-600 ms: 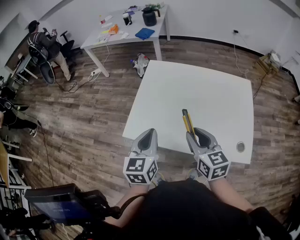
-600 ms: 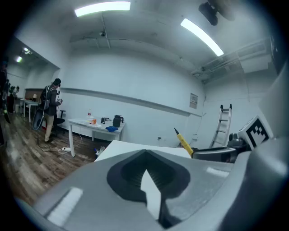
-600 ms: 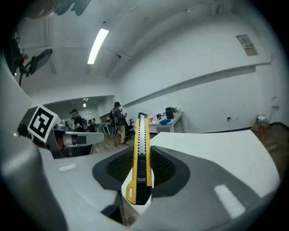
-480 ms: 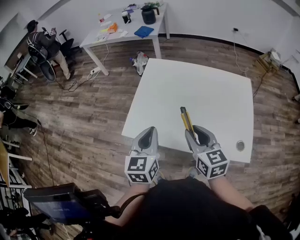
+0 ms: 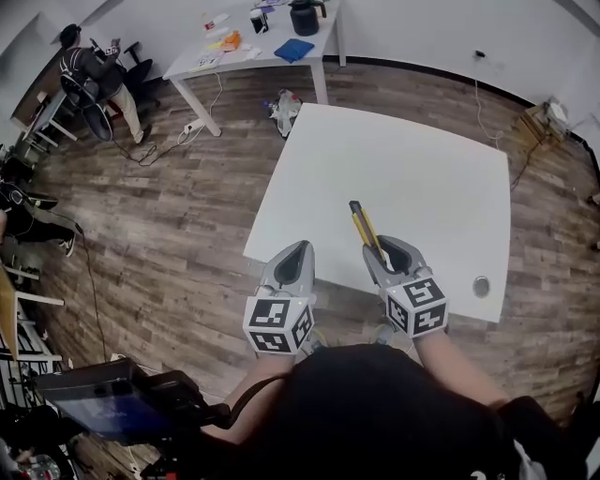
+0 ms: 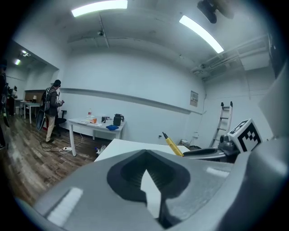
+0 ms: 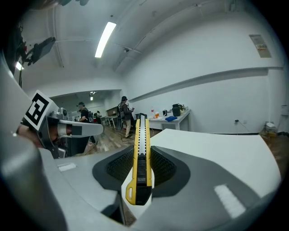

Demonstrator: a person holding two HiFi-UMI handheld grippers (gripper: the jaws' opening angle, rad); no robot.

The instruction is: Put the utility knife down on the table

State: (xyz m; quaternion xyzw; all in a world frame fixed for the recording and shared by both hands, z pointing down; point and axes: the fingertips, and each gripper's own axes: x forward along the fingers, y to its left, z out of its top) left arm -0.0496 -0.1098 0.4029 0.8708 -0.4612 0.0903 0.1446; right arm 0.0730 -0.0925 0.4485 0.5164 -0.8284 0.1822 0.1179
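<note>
**Two grippers at the near table edge, utility knife clamped in the right one**

Both grippers are held side by side at the near edge of the white table (image 5: 422, 178), with their marker cubes closest to the person.

1. Left gripper (image 5: 292, 262): the jaws are drawn together. The left gripper view shows only a thin sliver between the pads (image 6: 158, 180), and nothing sits in it.
2. Right gripper (image 5: 382, 253): the jaws are clenched on the utility knife (image 5: 363, 226). In the right gripper view both ribbed pads (image 7: 163, 164) press the sides of the yellow body (image 7: 141, 140), and the black slider faces up.
3. Utility knife: it projects forward from the right gripper, over the near part of the table. It is gripped near its rear end. From the left gripper view its front end (image 6: 172, 144) is tilted upward. It is not lying on the table top.
4. Table: a small round fitting (image 5: 481, 286) sits near the right corner.

Beyond the table lies a wood-plank floor (image 5: 169, 206), with a bag (image 5: 284, 111) at the far table corner. Farther back stands a second white table (image 5: 253, 58), which carries a dark jug (image 5: 303, 17), a blue item (image 5: 293, 50) and an orange item (image 5: 229, 40). A person (image 5: 80, 70) is at the far left beside an office chair. A ladder (image 6: 226, 118) leans at the far wall.
</note>
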